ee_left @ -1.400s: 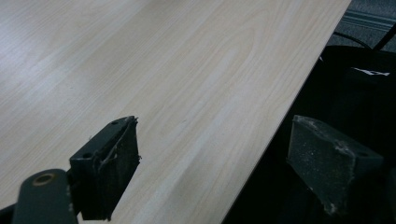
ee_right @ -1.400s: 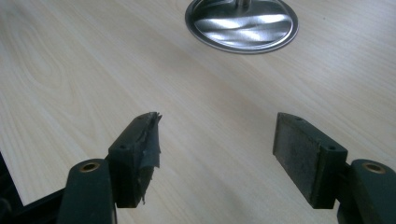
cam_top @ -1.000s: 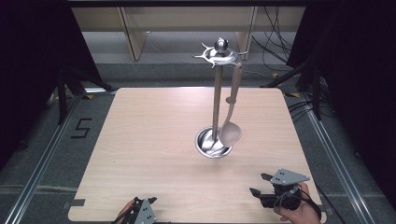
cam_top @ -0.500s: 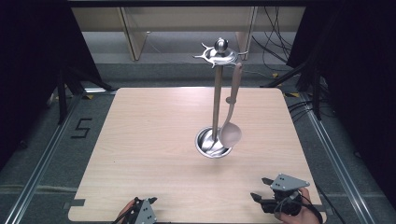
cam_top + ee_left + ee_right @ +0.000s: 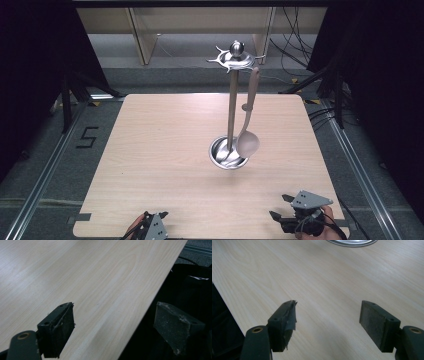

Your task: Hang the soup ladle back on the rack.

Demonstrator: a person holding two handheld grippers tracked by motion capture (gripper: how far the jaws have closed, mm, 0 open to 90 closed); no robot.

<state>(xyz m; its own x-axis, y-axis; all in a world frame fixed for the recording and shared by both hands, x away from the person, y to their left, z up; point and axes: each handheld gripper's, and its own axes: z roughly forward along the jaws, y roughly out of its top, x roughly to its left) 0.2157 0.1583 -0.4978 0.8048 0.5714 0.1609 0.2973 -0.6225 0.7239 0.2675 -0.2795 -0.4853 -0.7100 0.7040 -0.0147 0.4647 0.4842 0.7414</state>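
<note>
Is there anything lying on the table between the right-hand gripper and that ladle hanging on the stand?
Nothing visible: only bare table lies between the right gripper and the ladle on its stand.

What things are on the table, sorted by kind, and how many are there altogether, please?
Ladle: 1, hanging from the stand.
Metal stand: 1, upright on its round base.
Gripper: 2, left and right, both open at the near edge of the table.
Total: 4.
</note>
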